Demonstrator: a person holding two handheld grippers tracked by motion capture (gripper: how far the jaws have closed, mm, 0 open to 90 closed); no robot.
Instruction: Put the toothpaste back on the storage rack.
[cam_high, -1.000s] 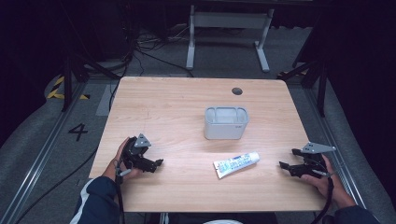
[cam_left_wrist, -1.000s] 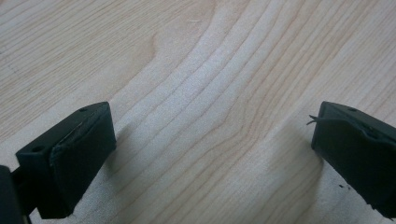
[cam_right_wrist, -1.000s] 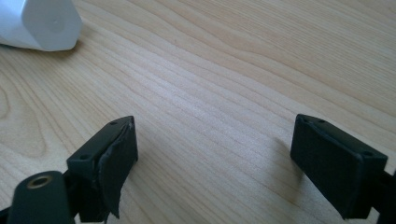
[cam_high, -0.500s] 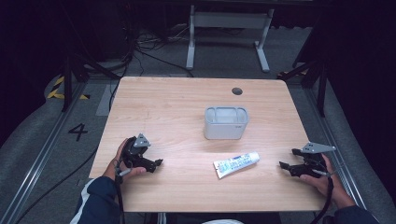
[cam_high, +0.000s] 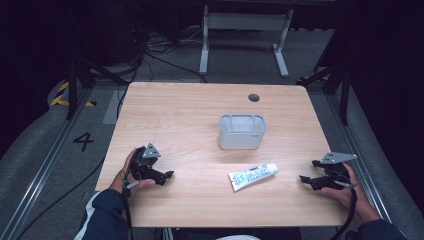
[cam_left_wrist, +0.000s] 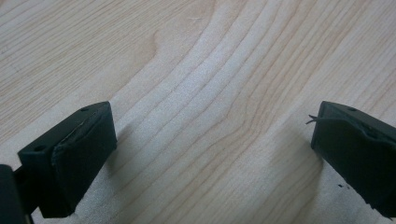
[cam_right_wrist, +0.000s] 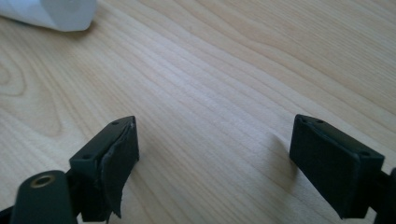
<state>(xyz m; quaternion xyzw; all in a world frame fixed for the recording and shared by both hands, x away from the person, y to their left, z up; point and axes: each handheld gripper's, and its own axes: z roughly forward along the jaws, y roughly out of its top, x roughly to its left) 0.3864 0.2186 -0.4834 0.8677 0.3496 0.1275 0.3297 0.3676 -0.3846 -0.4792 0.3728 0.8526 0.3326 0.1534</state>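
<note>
A white tube (cam_high: 253, 176) with blue print lies on the wooden table (cam_high: 190, 115), in front of a grey open-topped bin (cam_high: 242, 131). My left gripper (cam_high: 167, 175) rests on the table near its front left, held in a hand, jaws wide apart over bare wood (cam_left_wrist: 210, 121). At the front right my right gripper (cam_high: 303, 179) also rests on the table and points left toward the tube, well short of it. Its jaws stand wide open with nothing between them, and the tube's white cap end (cam_right_wrist: 56, 11) shows at the top left of the right gripper view.
A round cable hole (cam_high: 254, 97) is set in the table near its far edge. Beyond the table stand a white metal frame (cam_high: 245, 22) and cables on the dark floor. A rail with a painted number 4 (cam_high: 83, 141) runs along the left.
</note>
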